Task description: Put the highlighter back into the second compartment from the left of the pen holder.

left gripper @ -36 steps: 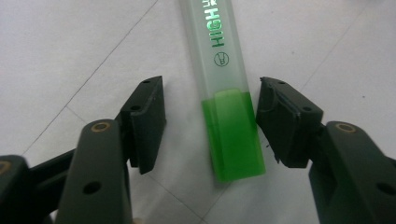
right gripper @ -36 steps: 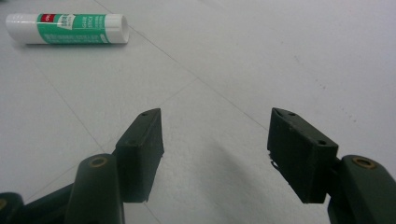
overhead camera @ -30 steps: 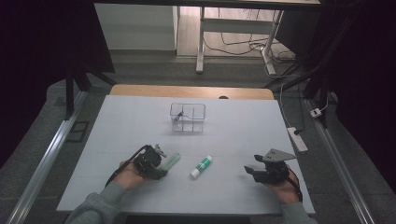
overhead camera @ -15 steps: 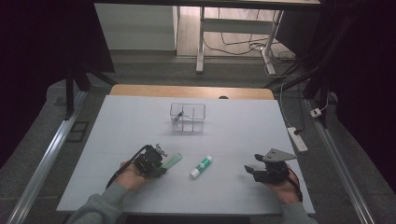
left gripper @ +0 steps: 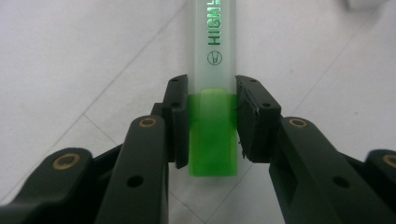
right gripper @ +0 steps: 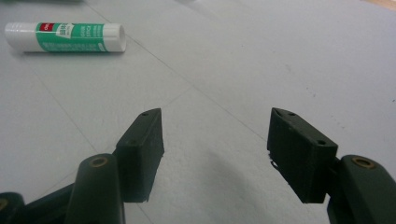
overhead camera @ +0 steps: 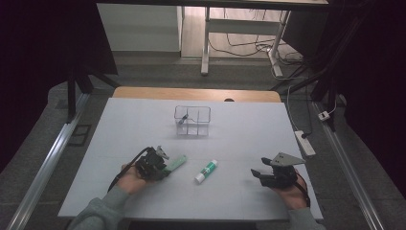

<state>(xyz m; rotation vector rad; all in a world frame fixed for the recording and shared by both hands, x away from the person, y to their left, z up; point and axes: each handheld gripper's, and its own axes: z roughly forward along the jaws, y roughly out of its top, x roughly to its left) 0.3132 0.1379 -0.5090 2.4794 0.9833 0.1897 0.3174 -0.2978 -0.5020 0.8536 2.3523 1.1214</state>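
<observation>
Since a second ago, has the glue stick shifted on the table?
No. The glue stick lies at the same spot below the clear organizer, between both grippers.

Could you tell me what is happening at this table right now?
A person works at a white table with a gripper in each hand. The left gripper is closed on the green end of a highlighter, low over the table. The right gripper rests open with nothing between its jaws. A green and white glue stick lies between the two hands, and a clear divided organiser stands farther back.
</observation>
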